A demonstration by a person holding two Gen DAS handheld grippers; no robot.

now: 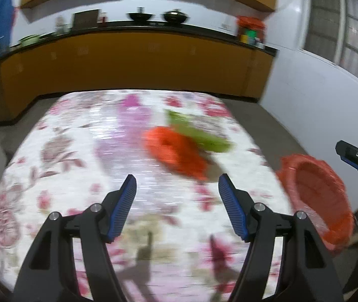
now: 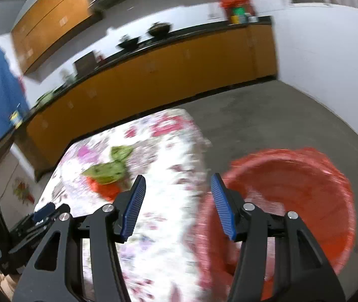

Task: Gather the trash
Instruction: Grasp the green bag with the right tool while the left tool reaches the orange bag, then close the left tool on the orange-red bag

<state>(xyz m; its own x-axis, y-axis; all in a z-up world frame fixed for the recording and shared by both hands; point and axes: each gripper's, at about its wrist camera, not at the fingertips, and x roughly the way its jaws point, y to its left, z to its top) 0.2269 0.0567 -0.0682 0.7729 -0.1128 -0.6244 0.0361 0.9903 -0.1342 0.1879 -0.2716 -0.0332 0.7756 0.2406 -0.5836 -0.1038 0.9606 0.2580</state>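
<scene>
Both my grippers, left (image 1: 177, 188) and right (image 2: 177, 191), gape with nothing between them. 2 wrappers, orange (image 1: 176, 151) and green (image 1: 199, 136), lie mid-table; bin (image 2: 305, 201) right. Rushing risks missed grabs.

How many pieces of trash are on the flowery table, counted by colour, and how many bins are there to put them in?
Orange trash: 1, lying on the table
Green trash: 1, lying against the orange piece
Red bin: 1, beside the table's edge
Total: 3 things, 2 pieces of trash and 1 bin
</scene>
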